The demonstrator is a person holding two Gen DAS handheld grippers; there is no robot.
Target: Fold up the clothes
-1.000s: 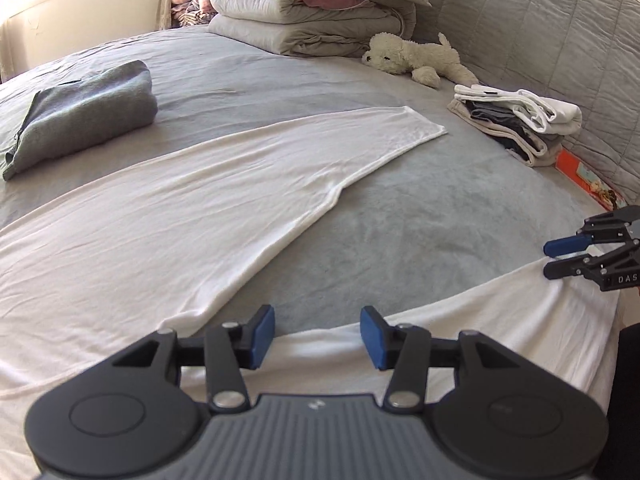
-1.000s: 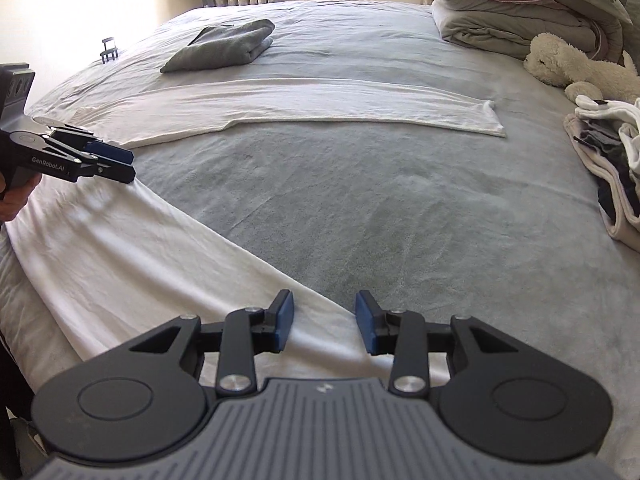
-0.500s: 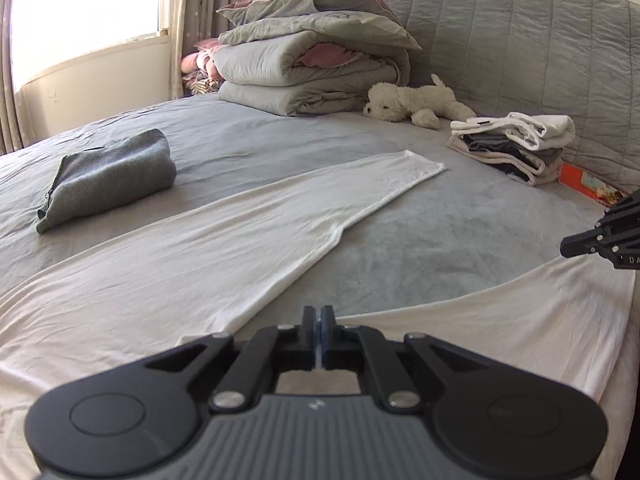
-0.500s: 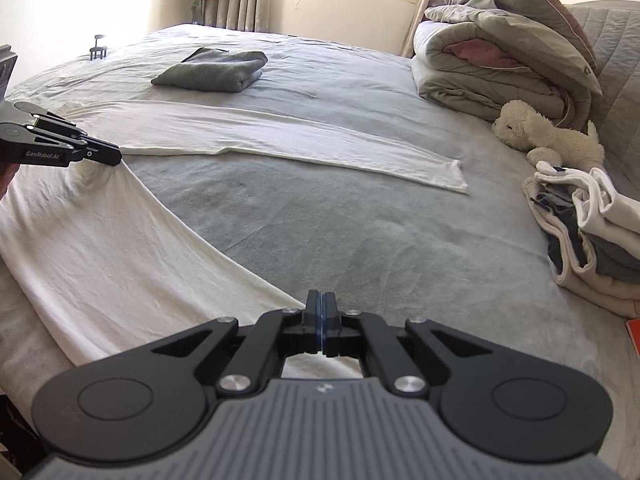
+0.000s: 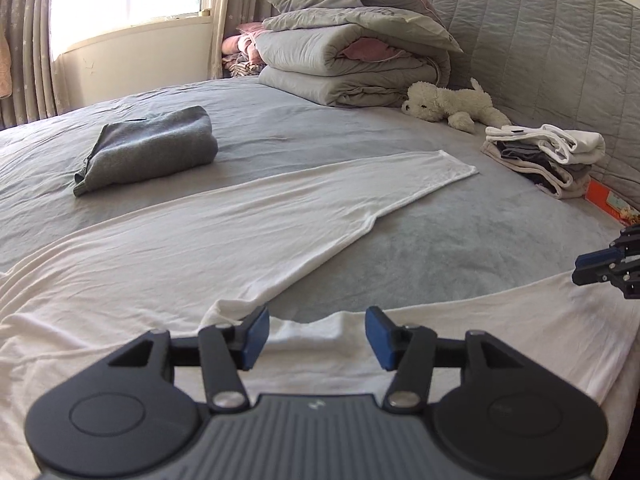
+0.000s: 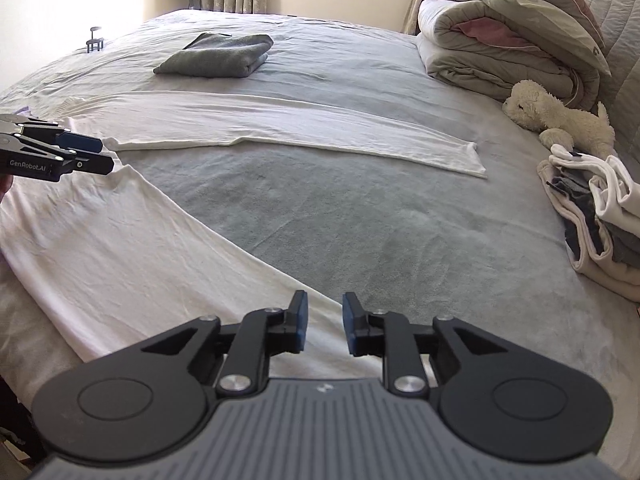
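**Both grippers loose over the white garment's near edge**

The white garment (image 5: 224, 240) lies spread flat on the bed (image 5: 440, 248), one long leg reaching toward the upper right — laid out, it seems, so it can be folded. The left gripper (image 5: 316, 332) hovers at frame bottom over the near edge, fingers fairly wide after just opening, nothing between them. The right gripper (image 6: 323, 322) sits low too, fingers narrow but parted, also just opened and empty — likely regripping. Folded clothes (image 5: 548, 156) wait at right.
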